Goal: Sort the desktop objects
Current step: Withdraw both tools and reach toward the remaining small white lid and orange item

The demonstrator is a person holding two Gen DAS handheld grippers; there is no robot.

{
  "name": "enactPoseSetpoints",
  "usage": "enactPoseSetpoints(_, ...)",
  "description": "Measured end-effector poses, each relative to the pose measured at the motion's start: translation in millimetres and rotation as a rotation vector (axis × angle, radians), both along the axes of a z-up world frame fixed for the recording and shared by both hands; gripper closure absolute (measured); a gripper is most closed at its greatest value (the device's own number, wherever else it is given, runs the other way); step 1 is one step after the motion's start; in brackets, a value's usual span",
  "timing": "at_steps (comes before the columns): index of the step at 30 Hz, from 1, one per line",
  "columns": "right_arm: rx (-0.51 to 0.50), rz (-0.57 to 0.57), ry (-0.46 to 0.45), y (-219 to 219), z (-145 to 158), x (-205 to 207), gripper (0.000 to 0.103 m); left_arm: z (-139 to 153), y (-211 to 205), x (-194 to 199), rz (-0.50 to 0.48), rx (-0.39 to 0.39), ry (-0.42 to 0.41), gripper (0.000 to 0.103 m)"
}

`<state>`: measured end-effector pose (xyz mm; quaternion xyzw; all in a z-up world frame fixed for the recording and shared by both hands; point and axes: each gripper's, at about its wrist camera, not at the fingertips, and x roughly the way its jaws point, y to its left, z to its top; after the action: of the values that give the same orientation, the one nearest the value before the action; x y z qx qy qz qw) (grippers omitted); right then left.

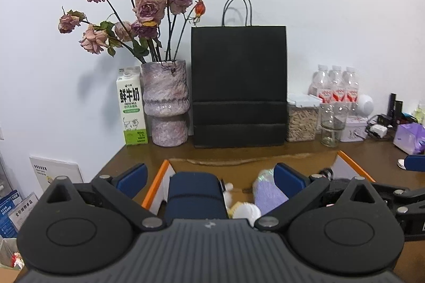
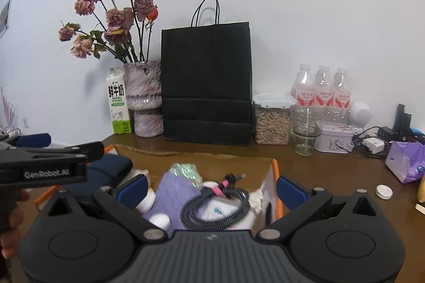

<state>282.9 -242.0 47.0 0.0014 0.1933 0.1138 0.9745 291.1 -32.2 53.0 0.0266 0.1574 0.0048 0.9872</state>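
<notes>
Along the table's [image 2: 332, 171] back edge, left to right, stand a milk carton [image 2: 118, 102], vase [image 2: 144, 99], paper bag [image 2: 207, 84], lidded container [image 2: 272, 119], glass jar [image 2: 305, 131] and tin [image 2: 336, 138], bottles [image 2: 322, 86] behind. Before them, an open box [image 2: 273, 176] holds a coiled cable [image 2: 215, 206].

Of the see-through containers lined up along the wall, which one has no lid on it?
The empty glass jar, standing between the lidded pellet container and the lavender tin. Its mouth is open, while the three water bottles behind are capped.
</notes>
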Motion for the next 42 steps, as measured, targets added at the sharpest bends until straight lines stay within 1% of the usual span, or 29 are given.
enactPoseSetpoints(10,-0.052,-0.020,0.044,-31.6,-21.8,-44.5,0.000,-19.8,-8.0,-39.7,-0.036,-0.008,0.046,0.000)
enactPoseSetpoints(19,-0.069,-0.031,0.110,-56.1,-47.3,-76.9,0.000,-48.6,-16.7,-56.5,-0.074,-0.035,0.146,0.000)
enactPoseSetpoints(23,-0.080,-0.027,0.142,-60.5,-58.1,-85.2,0.000,-57.6,-22.6,-64.0,-0.090,-0.020,0.173,0.000)
enactPoseSetpoints(30,-0.106,-0.009,0.205,-61.5,-77.4,-86.6,0.000,-72.6,-32.1,-66.3,-0.112,0.000,0.226,0.000)
enactPoseSetpoints(36,-0.129,0.000,0.252,-57.3,-87.5,-76.3,0.002,-84.1,-40.4,-61.3,-0.143,0.011,0.262,0.000)
enactPoseSetpoints(38,-0.120,0.017,0.261,-54.5,-89.0,-72.0,0.007,-87.2,-39.9,-59.4,-0.148,0.005,0.274,0.000)
enactPoseSetpoints(40,-0.105,0.026,0.265,-51.9,-88.6,-67.4,0.007,-89.7,-38.2,-57.1,-0.146,-0.005,0.285,0.000)
enactPoseSetpoints(42,-0.086,0.041,0.267,-48.5,-87.1,-62.3,0.015,-91.5,-35.5,-54.4,-0.143,-0.017,0.293,0.000)
